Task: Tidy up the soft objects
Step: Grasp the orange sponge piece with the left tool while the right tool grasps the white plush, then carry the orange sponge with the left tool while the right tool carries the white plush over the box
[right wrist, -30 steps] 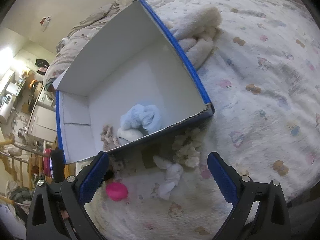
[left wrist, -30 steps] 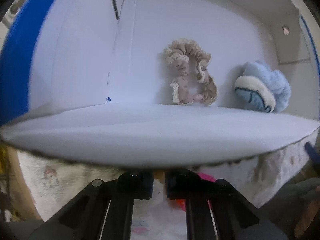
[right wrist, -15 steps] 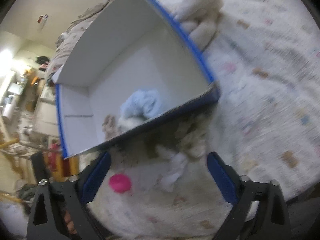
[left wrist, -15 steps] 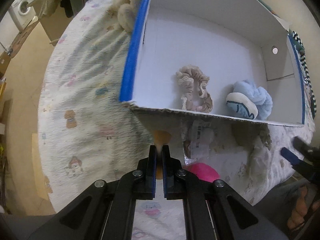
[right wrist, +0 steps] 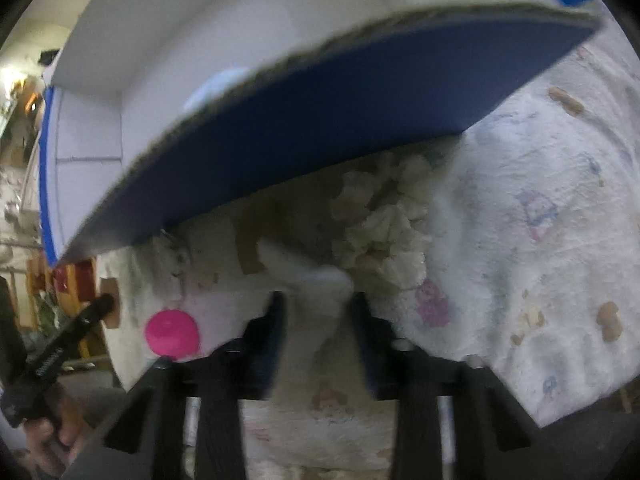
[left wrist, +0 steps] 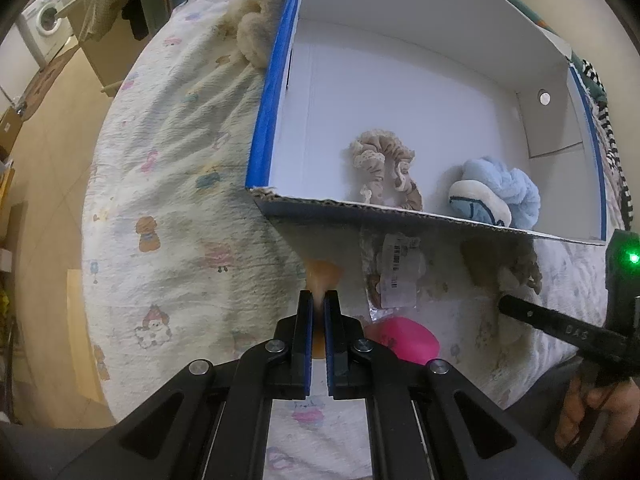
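Note:
A white cardboard box with blue outer walls [left wrist: 276, 64] lies on the bed. It holds a beige scrunchie [left wrist: 384, 172] and a light blue plush [left wrist: 500, 196]. My left gripper [left wrist: 319, 300] is shut on an orange soft object [left wrist: 322, 276], in front of the box's near wall. My right gripper [right wrist: 316, 308] is low on the bed with its fingers around a white soft cloth [right wrist: 316, 284], not fully closed. A cream fluffy object [right wrist: 384, 216] lies just beyond it, by the box's blue wall [right wrist: 320, 128].
A pink ball [left wrist: 404, 338] lies on the patterned bedspread [left wrist: 172, 184]; it also shows in the right wrist view [right wrist: 172, 332]. A packaged item [left wrist: 394, 276] lies by the box. A cream plush [left wrist: 252, 32] lies left of the box. The bed edge drops to the floor at left.
My left gripper drew back from the box wall, still shut on the orange object. My right gripper dropped down to the bed and closed in from wide open around the white cloth.

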Motion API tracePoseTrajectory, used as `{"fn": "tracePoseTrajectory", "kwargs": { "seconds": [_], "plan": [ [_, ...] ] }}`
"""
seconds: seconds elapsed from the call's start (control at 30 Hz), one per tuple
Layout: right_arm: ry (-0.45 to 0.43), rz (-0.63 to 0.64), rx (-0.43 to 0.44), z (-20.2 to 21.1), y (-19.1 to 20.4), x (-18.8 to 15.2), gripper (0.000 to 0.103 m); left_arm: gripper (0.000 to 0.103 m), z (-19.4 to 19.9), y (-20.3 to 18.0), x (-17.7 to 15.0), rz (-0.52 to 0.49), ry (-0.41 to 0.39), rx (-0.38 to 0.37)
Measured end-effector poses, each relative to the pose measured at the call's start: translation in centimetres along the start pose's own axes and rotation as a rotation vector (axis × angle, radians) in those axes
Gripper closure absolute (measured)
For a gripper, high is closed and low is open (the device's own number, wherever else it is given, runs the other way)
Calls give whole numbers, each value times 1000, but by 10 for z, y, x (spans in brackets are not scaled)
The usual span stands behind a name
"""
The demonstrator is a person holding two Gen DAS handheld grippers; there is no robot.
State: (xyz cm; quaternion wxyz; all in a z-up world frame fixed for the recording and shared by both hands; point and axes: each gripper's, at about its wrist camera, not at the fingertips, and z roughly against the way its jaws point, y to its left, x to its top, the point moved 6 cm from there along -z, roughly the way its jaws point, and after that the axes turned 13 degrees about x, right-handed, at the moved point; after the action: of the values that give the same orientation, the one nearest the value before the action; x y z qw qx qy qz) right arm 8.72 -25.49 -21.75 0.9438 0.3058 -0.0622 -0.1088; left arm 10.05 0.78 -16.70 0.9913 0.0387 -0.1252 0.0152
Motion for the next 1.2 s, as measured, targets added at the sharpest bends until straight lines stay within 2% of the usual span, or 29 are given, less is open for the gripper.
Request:
{"fn": "tracePoseTrajectory", "kwargs": {
  "seconds": [0.13,0.37,0.5,0.63,0.8,0.9,1.03,1.2],
  "plan": [
    [11,33,-21,-4,3,-3,79,98,1,3,-2,5,-10,13],
    [-18,131,84,12,39,-28,79,98,14,18,-15,27,-49,65],
    [-43,146,129,18,51,-39,79,98,39,14,-18,39,-82,93],
    [-87,169,187,33,63,-43,79,98,78,-7,-6,-22,-176,118],
    [-164,184,252,50,75,-38,79,98,106,-22,11,-41,-220,104],
    [-188,184,243,56,73,-34,79,98,107,-33,21,-78,-230,116],
    [-241,174,259,75,68,-28,79,98,106,-39,37,-72,-228,90],
    [-297,218,268,97,80,-15,79,98,107,-39,60,-85,-252,87]
  ]
}}
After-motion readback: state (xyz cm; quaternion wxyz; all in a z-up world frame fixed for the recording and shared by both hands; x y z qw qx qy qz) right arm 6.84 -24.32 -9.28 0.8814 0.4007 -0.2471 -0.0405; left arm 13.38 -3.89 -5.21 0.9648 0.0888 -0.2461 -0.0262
